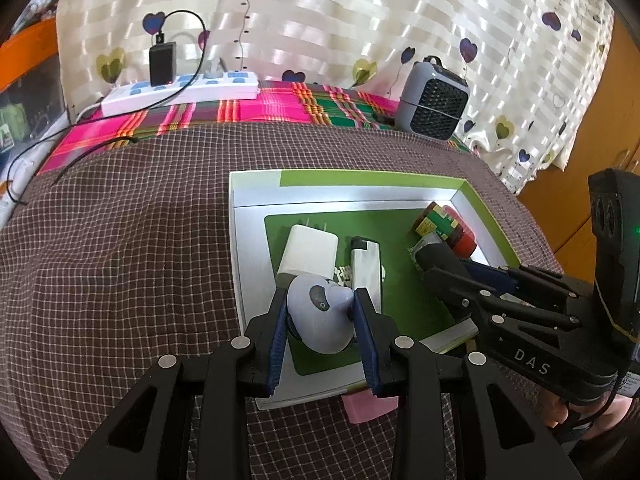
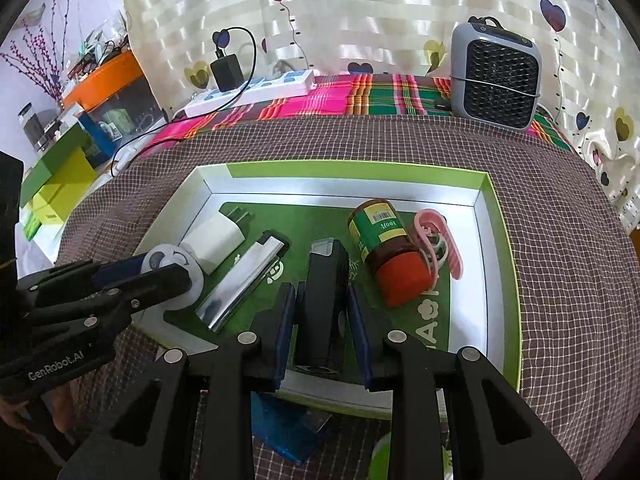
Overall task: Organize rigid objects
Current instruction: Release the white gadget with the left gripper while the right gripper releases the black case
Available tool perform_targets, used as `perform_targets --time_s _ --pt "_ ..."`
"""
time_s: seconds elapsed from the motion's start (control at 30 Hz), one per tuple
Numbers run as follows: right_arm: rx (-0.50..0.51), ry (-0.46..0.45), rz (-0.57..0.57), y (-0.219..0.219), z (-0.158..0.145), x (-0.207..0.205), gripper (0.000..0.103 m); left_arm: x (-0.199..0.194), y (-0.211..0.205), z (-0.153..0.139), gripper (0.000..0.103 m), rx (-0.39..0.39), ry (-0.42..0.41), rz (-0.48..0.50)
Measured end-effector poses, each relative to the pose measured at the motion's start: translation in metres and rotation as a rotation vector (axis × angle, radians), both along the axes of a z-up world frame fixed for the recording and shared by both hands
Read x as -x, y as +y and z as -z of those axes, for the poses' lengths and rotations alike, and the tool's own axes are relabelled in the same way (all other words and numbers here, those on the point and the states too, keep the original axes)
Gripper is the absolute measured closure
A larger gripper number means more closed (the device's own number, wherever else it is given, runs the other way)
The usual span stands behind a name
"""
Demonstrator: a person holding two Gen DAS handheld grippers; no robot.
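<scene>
Grippers, two, each with black arms and blue ribbed pads. Left gripper (image 1: 322, 312) is clamped on one smooth, rounded lavender figurine (image 1: 318, 316) with a grey eye patch, held over the near-left part of the tray (image 2: 500, 240). Right gripper (image 2: 320, 320) has its pads pressed against one black, boxy lighter-shaped object (image 2: 322, 280), standing up from the tray floor. One shallow rectangular box tray, green with white inner walls, holds five more items: one white wall charger (image 2: 216, 236), blocky; one chrome lighter (image 2: 244, 280), mirror-bright; one brown bottle (image 2: 384, 248) with red cap, lying down; one pink plastic clip (image 2: 440, 240) touching it. Brown checked cloth (image 1: 120, 260) lies underneath. At the back stand one white power strip (image 1: 180, 92) and one grey grilled fan (image 2: 496, 80).
</scene>
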State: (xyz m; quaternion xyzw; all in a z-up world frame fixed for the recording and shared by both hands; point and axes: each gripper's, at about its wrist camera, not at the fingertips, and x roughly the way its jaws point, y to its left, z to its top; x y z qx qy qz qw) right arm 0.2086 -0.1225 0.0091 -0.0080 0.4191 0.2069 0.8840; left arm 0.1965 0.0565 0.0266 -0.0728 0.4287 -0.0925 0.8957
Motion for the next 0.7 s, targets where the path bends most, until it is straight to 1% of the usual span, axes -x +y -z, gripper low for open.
perform_targets --time_s 0.1,0.7 --pt "0.001 0.006 0.0 0.0008 0.0024 -0.0023 0.075 0.0003 -0.0028 0.0002 0.072 -0.026 -0.003 0.004" --pt "0.003 0.009 0.003 0.001 0.0086 -0.003 0.075 0.0004 -0.0033 0.001 0.072 -0.034 -0.004 0.007"
